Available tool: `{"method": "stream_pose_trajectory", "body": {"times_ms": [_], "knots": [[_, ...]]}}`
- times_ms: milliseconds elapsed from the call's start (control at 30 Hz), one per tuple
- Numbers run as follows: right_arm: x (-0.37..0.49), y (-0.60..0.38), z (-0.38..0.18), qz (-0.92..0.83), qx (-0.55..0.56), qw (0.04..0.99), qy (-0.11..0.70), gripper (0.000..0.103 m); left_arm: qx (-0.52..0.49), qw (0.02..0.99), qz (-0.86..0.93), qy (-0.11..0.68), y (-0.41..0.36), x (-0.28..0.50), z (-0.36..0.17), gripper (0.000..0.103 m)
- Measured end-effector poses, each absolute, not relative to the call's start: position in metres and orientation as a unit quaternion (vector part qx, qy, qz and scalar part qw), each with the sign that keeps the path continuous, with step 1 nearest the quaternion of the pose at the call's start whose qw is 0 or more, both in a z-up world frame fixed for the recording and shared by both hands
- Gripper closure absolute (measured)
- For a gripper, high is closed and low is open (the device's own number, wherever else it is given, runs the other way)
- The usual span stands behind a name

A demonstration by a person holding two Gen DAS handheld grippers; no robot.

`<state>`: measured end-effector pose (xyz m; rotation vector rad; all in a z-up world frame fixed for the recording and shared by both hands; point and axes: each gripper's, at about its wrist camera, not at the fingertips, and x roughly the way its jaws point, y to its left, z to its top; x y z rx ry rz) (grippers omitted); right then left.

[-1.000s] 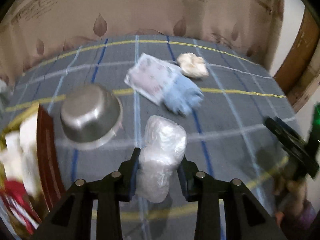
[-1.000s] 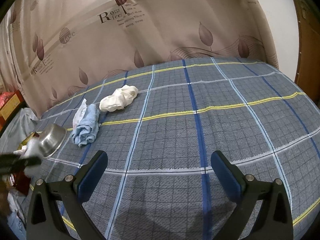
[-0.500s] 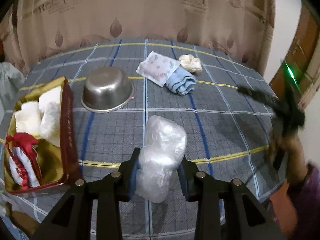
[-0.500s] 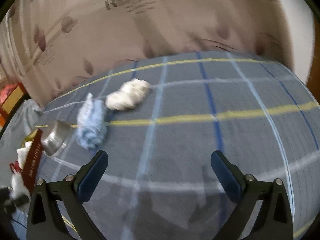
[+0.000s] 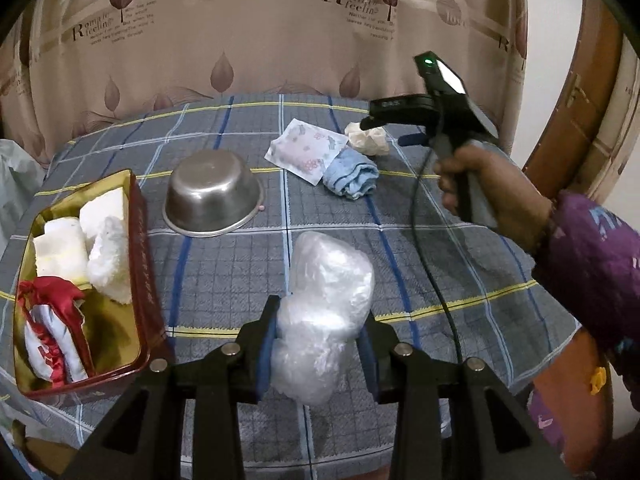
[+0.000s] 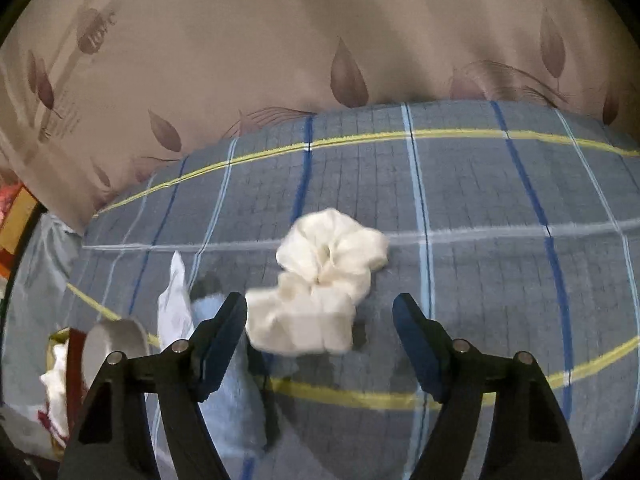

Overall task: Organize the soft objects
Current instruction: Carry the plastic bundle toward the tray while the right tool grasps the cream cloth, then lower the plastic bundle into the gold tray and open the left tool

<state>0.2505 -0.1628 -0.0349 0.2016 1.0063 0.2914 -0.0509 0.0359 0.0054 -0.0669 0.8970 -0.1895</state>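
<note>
My left gripper (image 5: 320, 320) is shut on a crumpled clear plastic bundle (image 5: 324, 280), held above the plaid tablecloth to the right of the red and gold tin (image 5: 140, 240). The tin holds white soft pieces and a red and white cloth. My right gripper (image 6: 320, 304) hangs over a cream cloth (image 6: 324, 276), whose near end lies between the closing jaws. The pads do not press on it. The left wrist view shows that gripper (image 5: 386, 132) above the cream cloth (image 5: 368, 140) at the far right. A rolled blue towel (image 5: 352, 176) and a printed packet (image 5: 306, 150) lie beside it.
An upturned steel bowl (image 5: 212, 196) sits between the tin and the packet. A person's hand and purple sleeve (image 5: 592, 256) reach in from the right, with a black cable trailing over the cloth. A leaf-print curtain (image 5: 240, 40) backs the table.
My right gripper swept left and forward to the cream cloth and its jaws narrowed. My left gripper drew back with the bundle, bringing the tin into view.
</note>
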Motion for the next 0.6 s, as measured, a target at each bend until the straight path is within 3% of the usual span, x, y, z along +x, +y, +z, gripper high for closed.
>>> {"method": "stream_pose_trajectory", "body": {"times_ms": [67, 133, 200, 267, 600], "knots": [[0.260, -0.154, -0.040, 0.134, 0.086, 0.857, 0.491, 0.029, -0.033, 0.896, -0.093, 0.433, 0.036, -0.050, 0.004, 0.067], [0.269, -0.147, -0.049, 0.140, 0.087, 0.844, 0.510, 0.037, -0.038, 0.892, -0.097, 0.440, 0.036, -0.049, 0.002, 0.066], [0.273, -0.141, -0.059, 0.137, 0.068, 0.840, 0.521, 0.075, -0.037, 0.891, -0.096, 0.443, 0.036, -0.049, 0.000, 0.066], [0.269, -0.144, -0.060, 0.128, 0.053, 0.848, 0.512, 0.091, -0.036, 0.892, -0.094, 0.441, 0.036, -0.051, 0.001, 0.066], [0.161, -0.209, -0.037, 0.137, 0.053, 0.881, 0.449, 0.092, -0.036, 0.900, -0.104, 0.422, 0.026, -0.070, 0.013, 0.066]]}}
